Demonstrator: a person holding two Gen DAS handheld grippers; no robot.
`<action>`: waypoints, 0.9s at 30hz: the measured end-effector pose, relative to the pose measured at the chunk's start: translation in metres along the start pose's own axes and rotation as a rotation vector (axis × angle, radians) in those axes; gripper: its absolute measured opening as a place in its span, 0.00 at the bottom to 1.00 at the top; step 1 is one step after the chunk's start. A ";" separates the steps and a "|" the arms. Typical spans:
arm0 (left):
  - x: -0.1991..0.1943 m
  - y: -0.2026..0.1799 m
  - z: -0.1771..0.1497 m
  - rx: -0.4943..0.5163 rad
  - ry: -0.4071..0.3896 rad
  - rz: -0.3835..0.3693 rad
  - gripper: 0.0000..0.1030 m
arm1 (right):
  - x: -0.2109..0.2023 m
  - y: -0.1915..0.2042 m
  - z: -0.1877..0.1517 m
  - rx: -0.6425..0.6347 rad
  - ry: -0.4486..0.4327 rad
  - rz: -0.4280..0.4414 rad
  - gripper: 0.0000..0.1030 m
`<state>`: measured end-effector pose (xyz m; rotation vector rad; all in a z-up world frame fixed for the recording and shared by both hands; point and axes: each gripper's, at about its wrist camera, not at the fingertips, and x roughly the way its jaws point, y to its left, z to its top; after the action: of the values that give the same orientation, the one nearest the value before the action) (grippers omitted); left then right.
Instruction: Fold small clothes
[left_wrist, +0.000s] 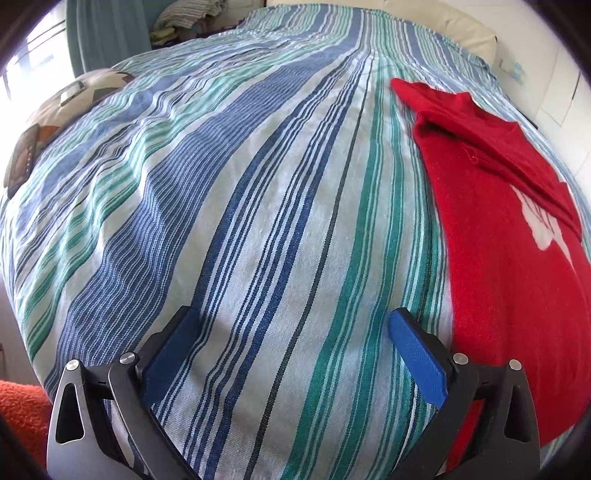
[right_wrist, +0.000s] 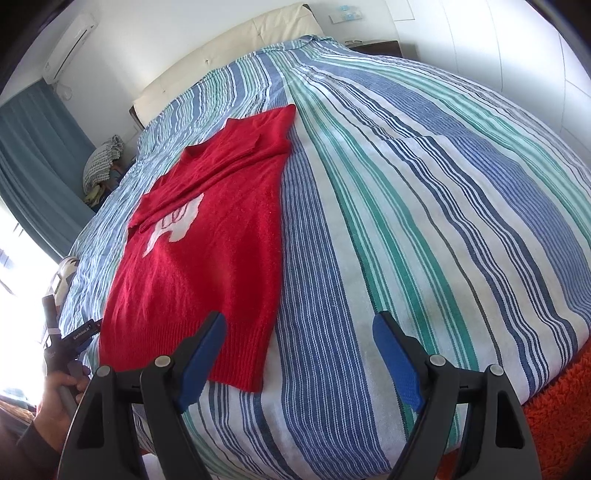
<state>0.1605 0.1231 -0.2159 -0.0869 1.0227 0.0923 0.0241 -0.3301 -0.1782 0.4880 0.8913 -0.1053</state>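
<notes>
- Left gripper (left_wrist: 291, 326) sits at the bottom of the left wrist view, its jaws spread wide with nothing between them, only striped cloth below.
- Right gripper (right_wrist: 299, 332) sits at the bottom of the right wrist view, jaws also well apart and empty; its left finger (right_wrist: 201, 354) overlaps the sweater's hem in the picture, though contact cannot be told.
- Bed (right_wrist: 424, 192) fills both views, covered by a blue, green and white striped sheet.
- Sweater (right_wrist: 207, 251), red with a white figure, lies flat on the sheet: left of centre in the right wrist view, at the right edge in the left wrist view, a sleeve folded across its chest.
- Hand (right_wrist: 59, 398) at lower left of the right wrist view grips a handle.
</notes>
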 end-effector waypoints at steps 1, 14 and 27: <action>0.000 0.000 0.000 0.002 0.001 0.002 1.00 | 0.000 0.000 0.000 0.000 0.001 0.000 0.78; 0.003 0.000 0.001 0.005 0.013 -0.003 1.00 | 0.001 -0.001 0.000 0.005 0.007 -0.001 0.78; 0.003 0.000 0.001 0.006 0.015 -0.004 1.00 | 0.002 -0.001 0.000 0.002 0.010 -0.001 0.78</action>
<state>0.1625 0.1233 -0.2177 -0.0839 1.0381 0.0853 0.0248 -0.3306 -0.1805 0.4902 0.9012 -0.1050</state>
